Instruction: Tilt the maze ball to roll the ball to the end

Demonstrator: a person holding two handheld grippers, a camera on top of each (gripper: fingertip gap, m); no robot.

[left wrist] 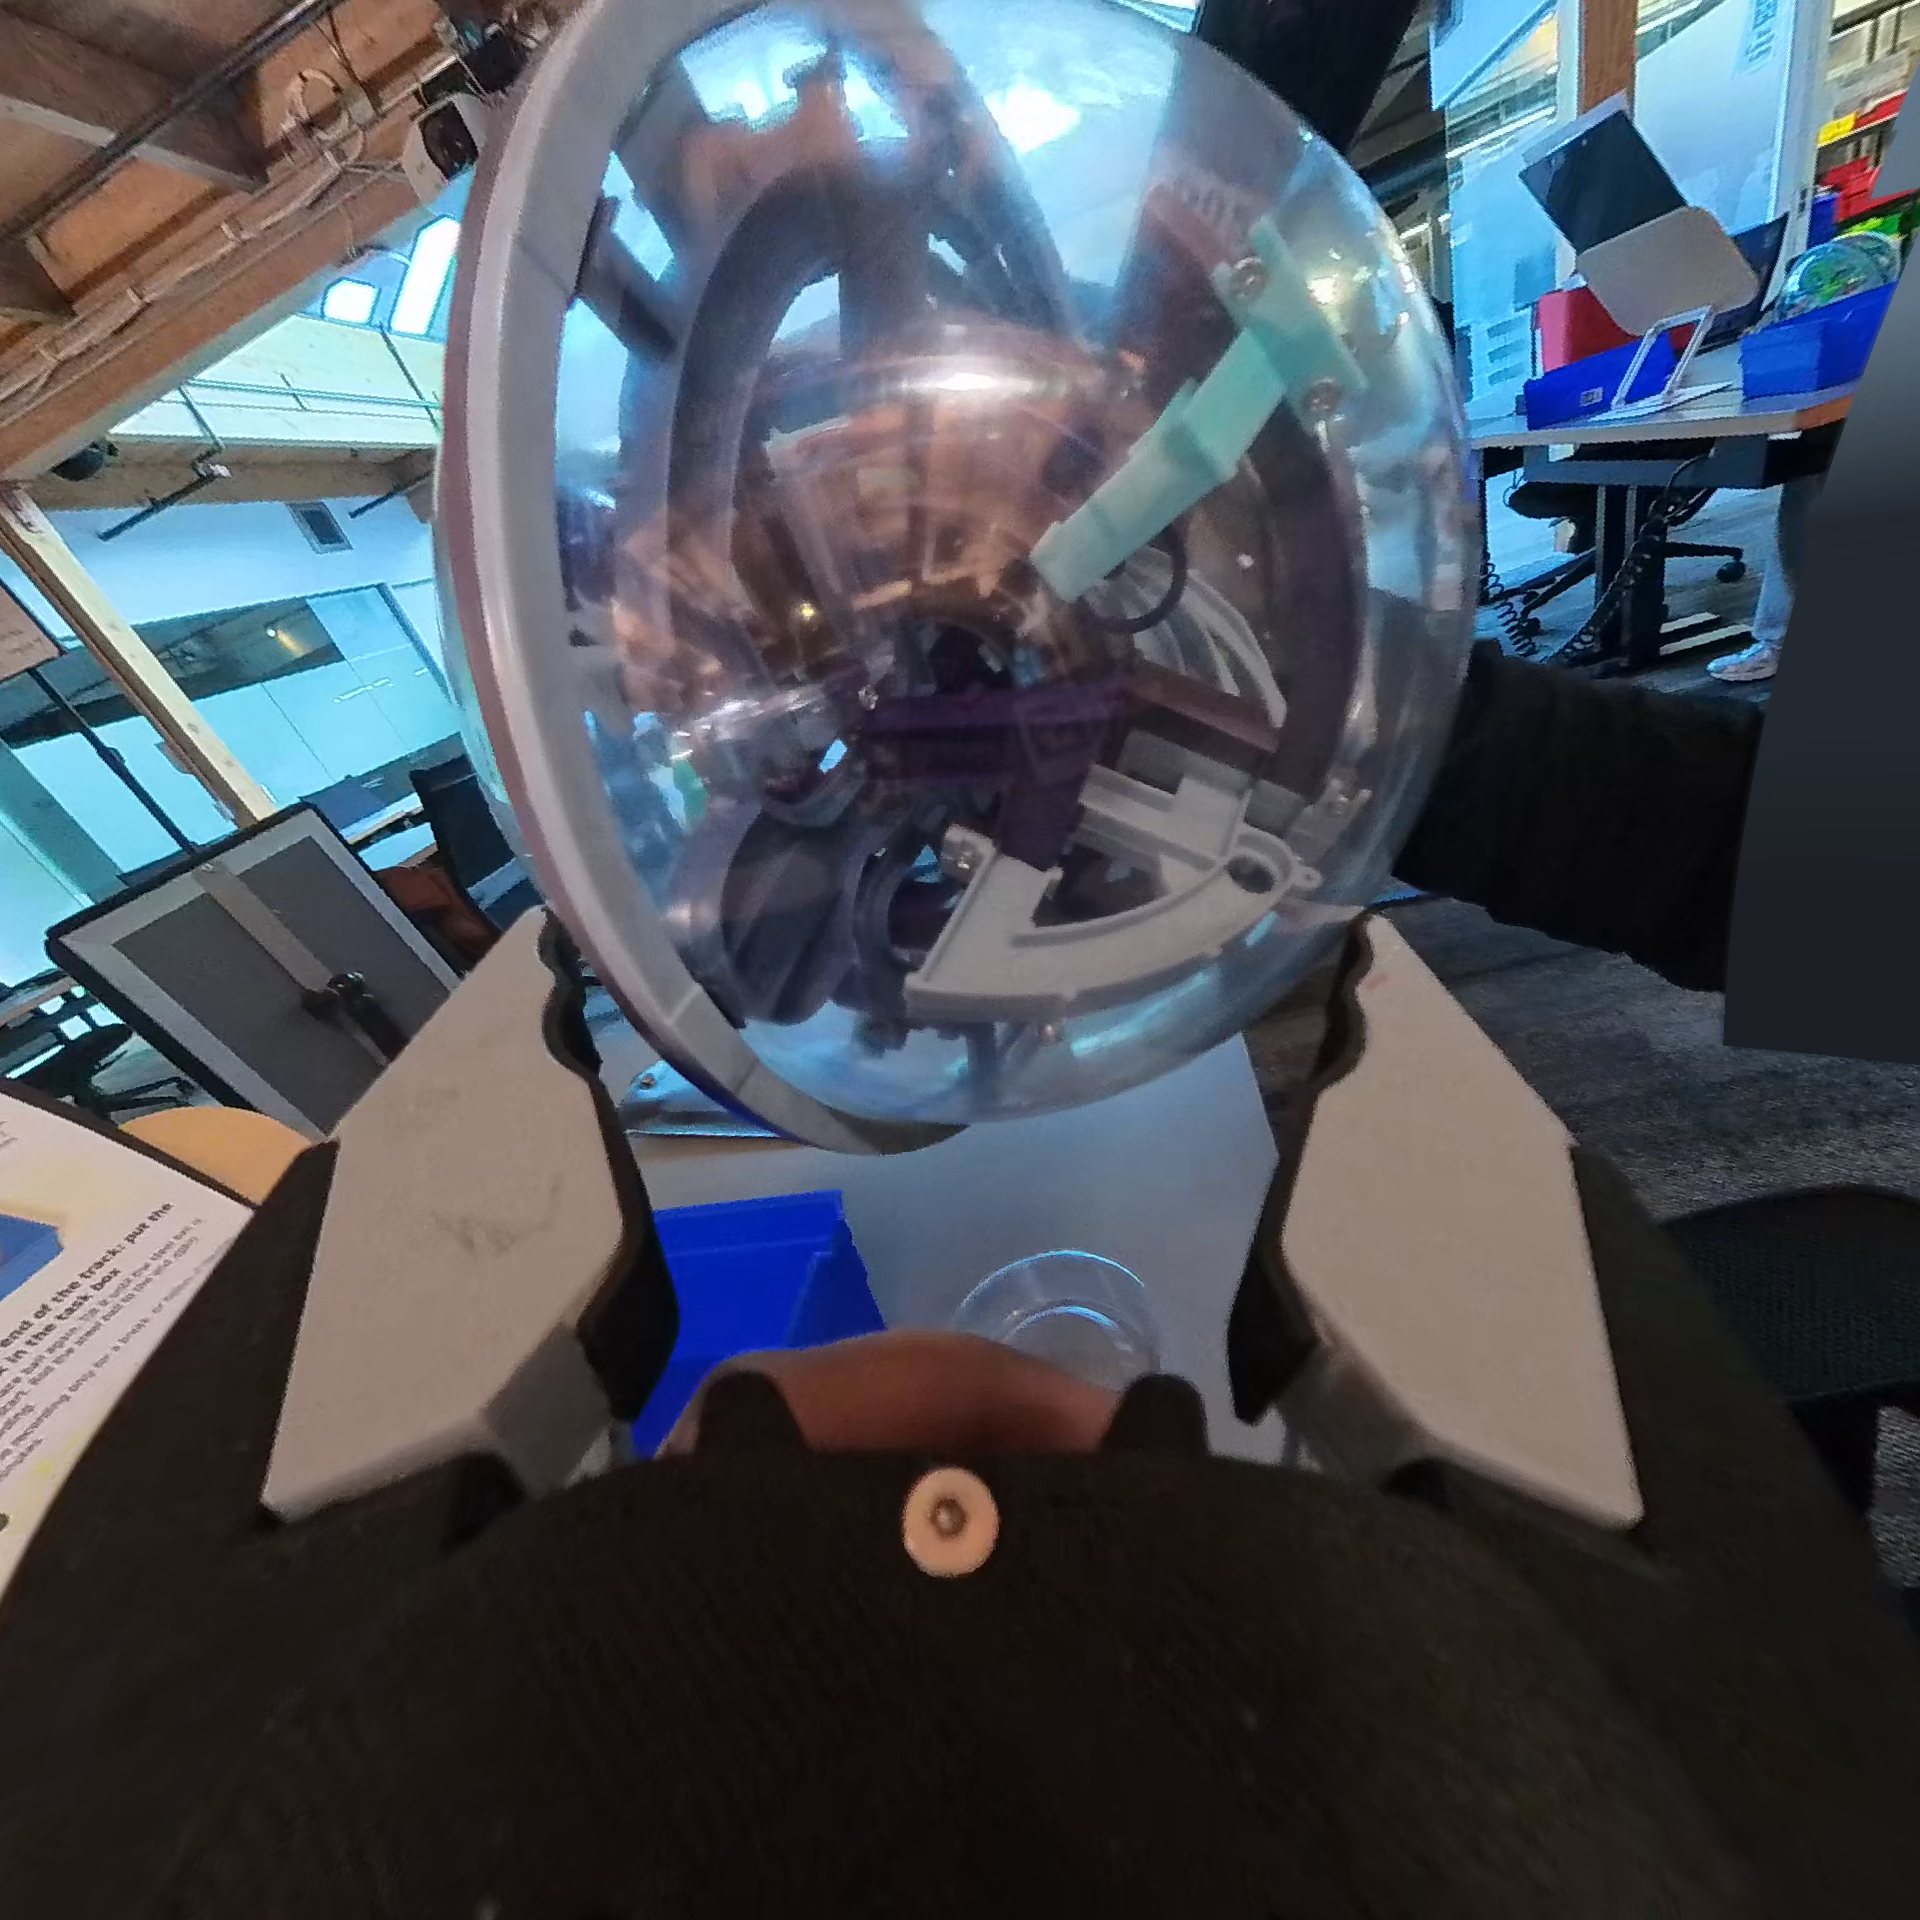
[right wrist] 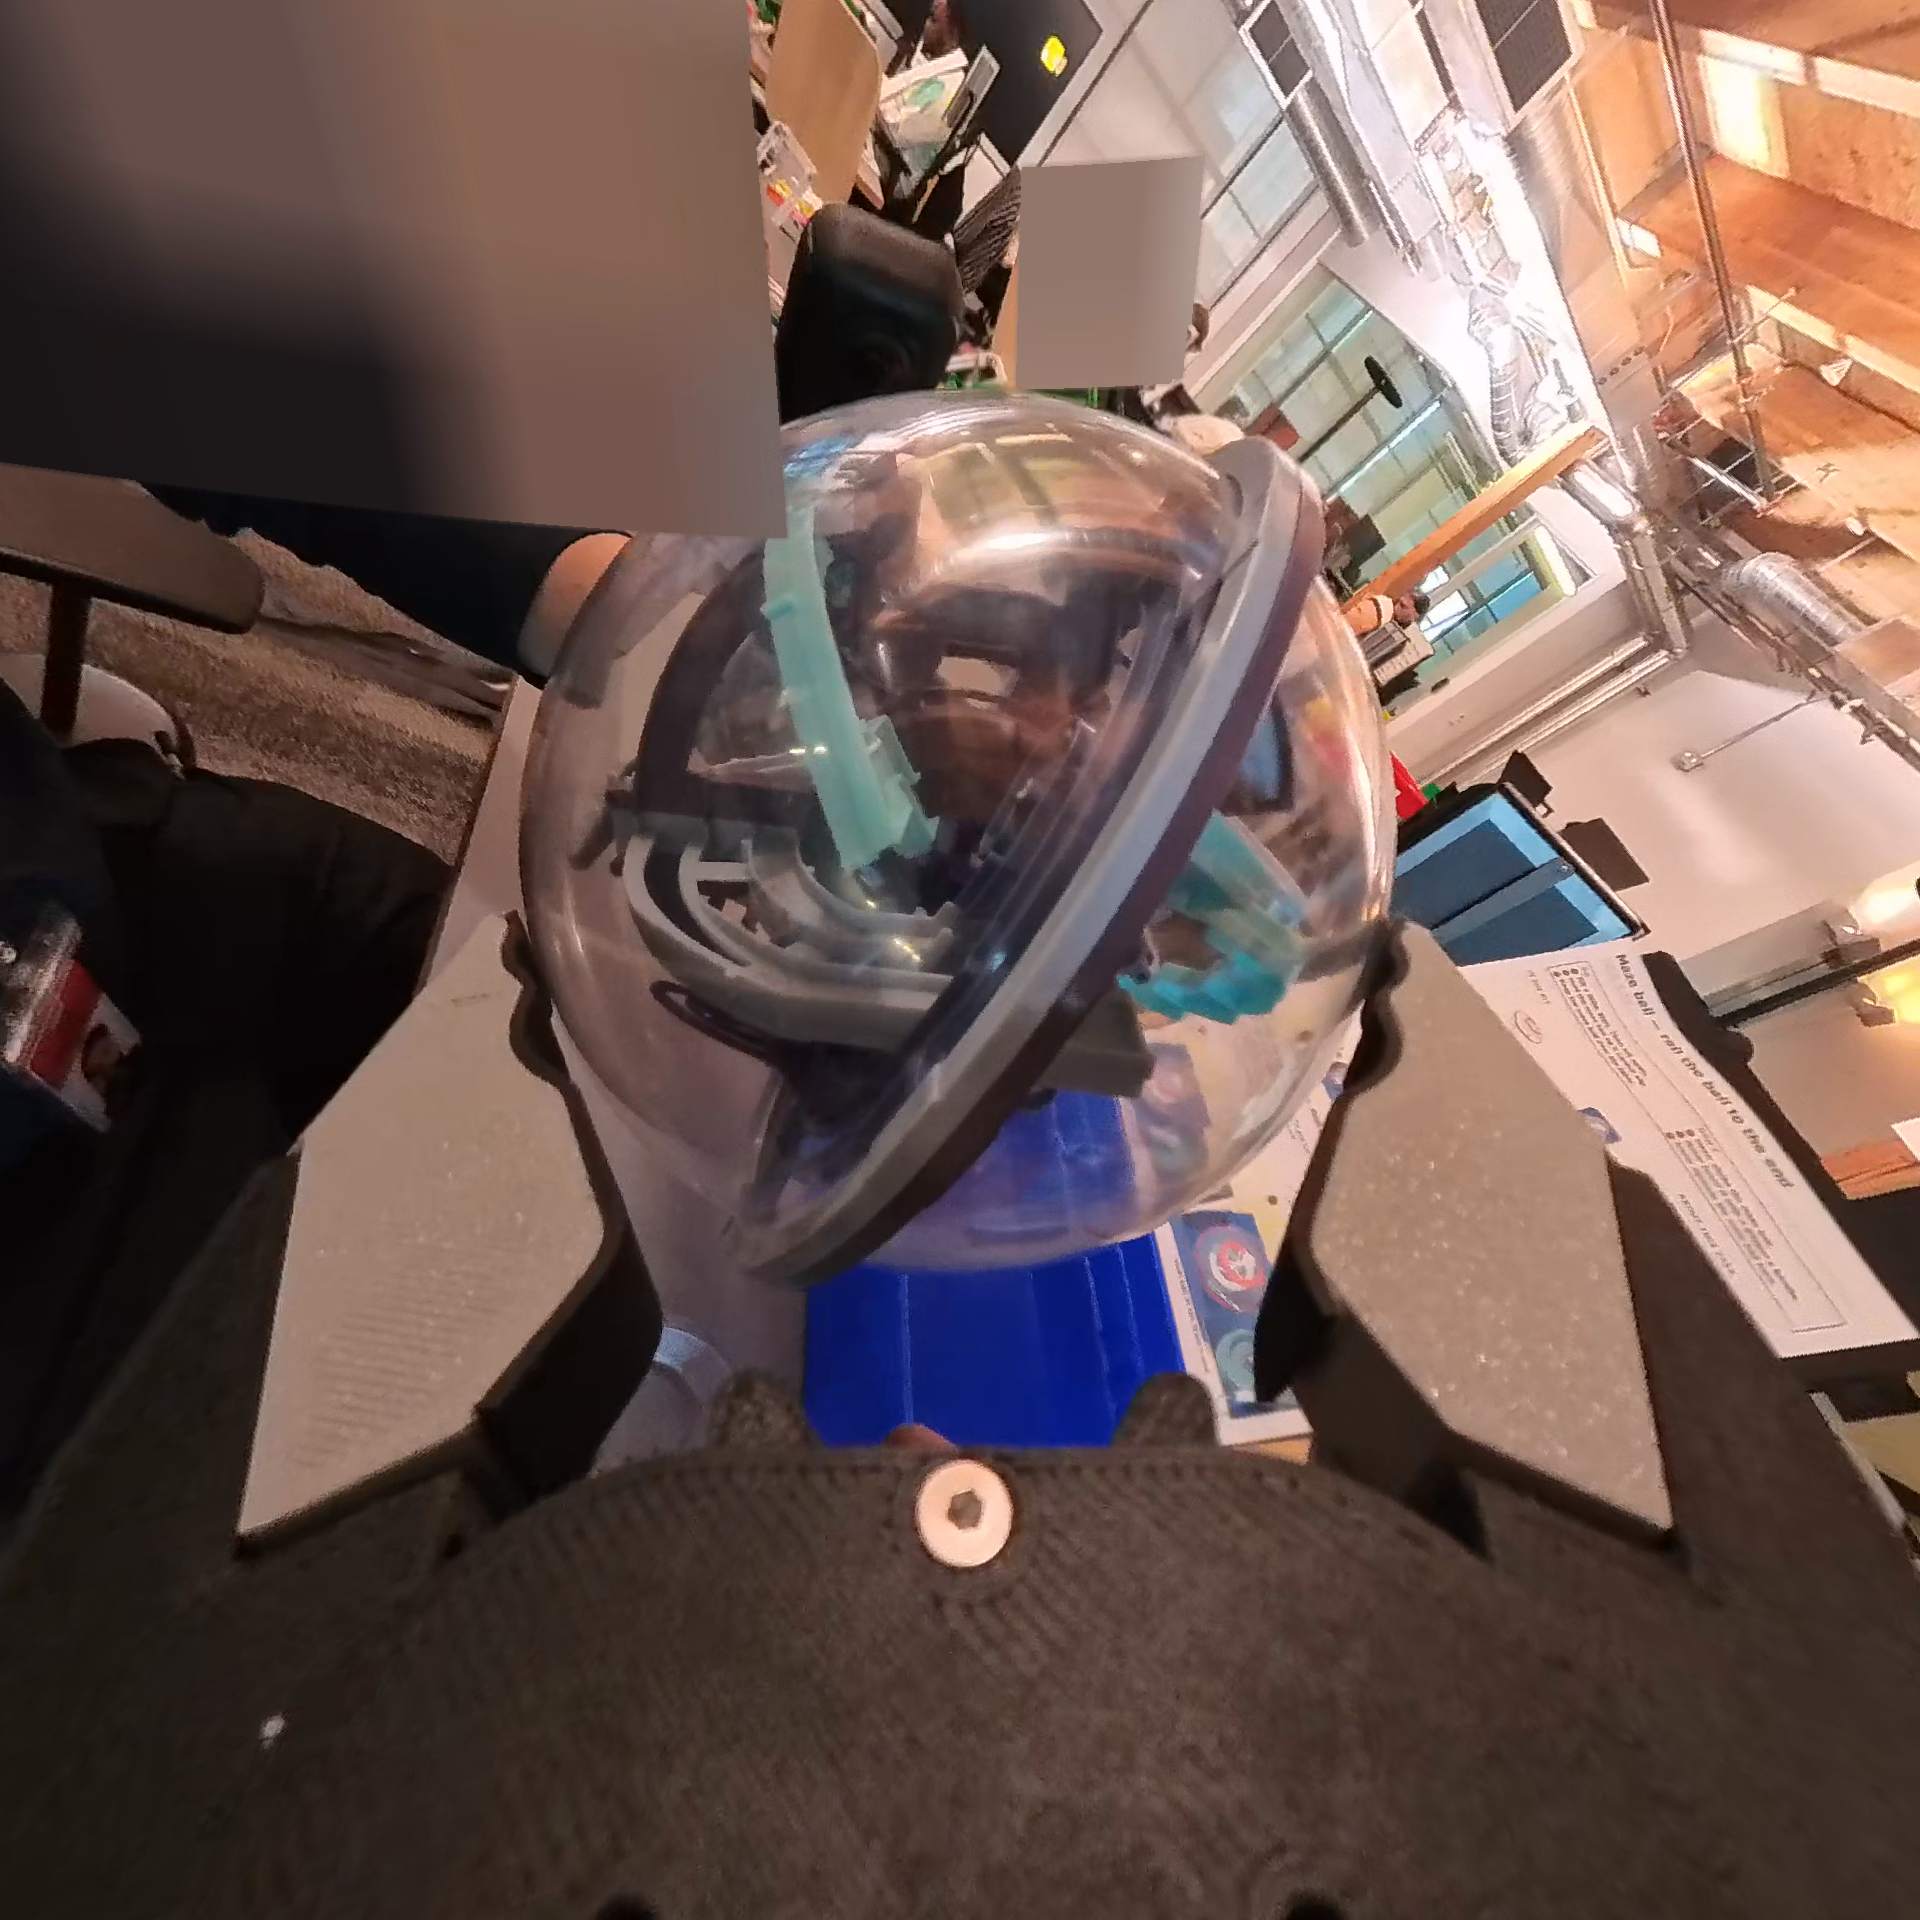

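I have both jaws spread wide and clamped on the clear maze ball (left wrist: 935, 582), left gripper (left wrist: 951, 971) and right gripper (right wrist: 951, 987) pressing opposite flanks, above the blue bin (right wrist: 987, 1351) on the counter (left wrist: 1091, 1174)

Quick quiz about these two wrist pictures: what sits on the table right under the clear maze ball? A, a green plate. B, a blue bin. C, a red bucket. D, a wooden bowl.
B: in both wrist views a blue bin shows on the table just below the clear maze ball, between the gripper fingers; it appears again in the left view.
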